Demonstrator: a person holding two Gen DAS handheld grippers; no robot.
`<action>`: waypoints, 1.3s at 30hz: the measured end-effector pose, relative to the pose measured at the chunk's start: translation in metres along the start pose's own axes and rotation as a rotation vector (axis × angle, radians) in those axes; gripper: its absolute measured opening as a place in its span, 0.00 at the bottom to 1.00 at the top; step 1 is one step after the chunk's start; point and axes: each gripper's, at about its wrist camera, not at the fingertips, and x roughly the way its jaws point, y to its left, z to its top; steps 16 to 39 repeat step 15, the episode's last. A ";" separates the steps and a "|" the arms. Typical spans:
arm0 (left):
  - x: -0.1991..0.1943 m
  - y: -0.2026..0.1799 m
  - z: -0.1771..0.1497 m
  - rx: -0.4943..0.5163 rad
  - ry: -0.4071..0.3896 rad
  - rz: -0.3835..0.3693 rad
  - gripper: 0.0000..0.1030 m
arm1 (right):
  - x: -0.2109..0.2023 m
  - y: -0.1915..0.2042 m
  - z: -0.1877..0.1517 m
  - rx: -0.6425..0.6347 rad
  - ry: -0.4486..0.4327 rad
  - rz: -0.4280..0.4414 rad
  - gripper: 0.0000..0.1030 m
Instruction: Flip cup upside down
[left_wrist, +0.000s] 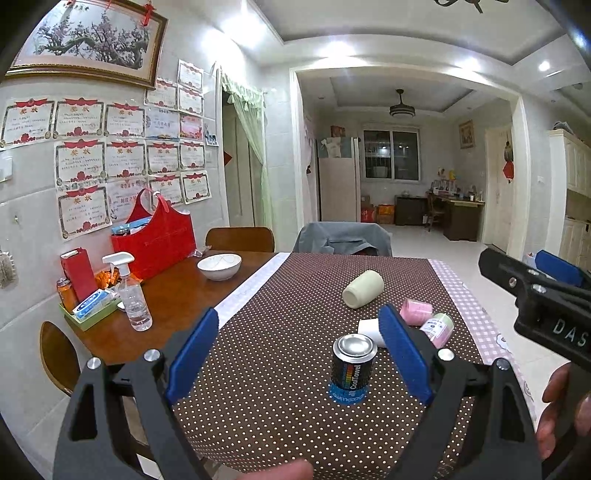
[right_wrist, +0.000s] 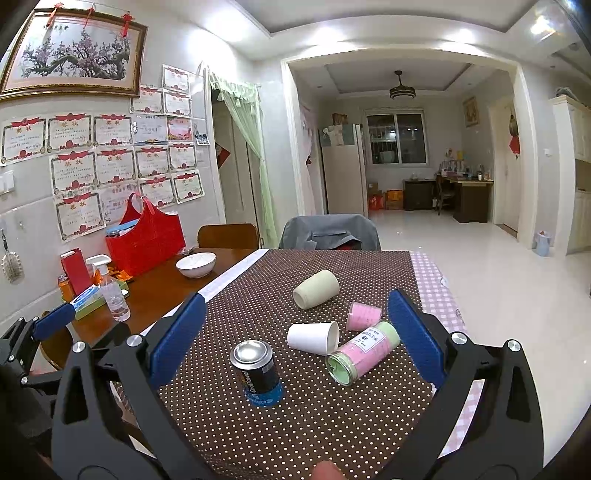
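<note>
Two grippers, left gripper (left_wrist: 299, 345) and right gripper (right_wrist: 297, 334), released above the polka-dot tablecloth (right_wrist: 332, 424).
Cream cup (right_wrist: 316, 289) lies sideways beyond the upright CoolTowel can (right_wrist: 257, 373).

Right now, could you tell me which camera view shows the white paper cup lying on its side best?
The right wrist view: the white paper cup shows whole. In the left wrist view, the left gripper hides most of it.

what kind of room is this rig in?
Most likely a home dining area. A wooden dining table with a dotted cloth holds a bowl and several cups; award certificates cover the tiled wall, and a fridge stands in the room beyond.
</note>
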 end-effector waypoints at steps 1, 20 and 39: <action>-0.001 0.000 0.000 0.001 -0.011 -0.001 0.84 | 0.001 0.000 -0.001 -0.001 0.002 0.001 0.94; 0.000 0.007 0.003 0.005 -0.008 0.032 0.84 | 0.003 0.005 -0.001 0.000 0.017 0.017 0.94; 0.000 0.007 0.003 0.005 -0.008 0.032 0.84 | 0.003 0.005 -0.001 0.000 0.017 0.017 0.94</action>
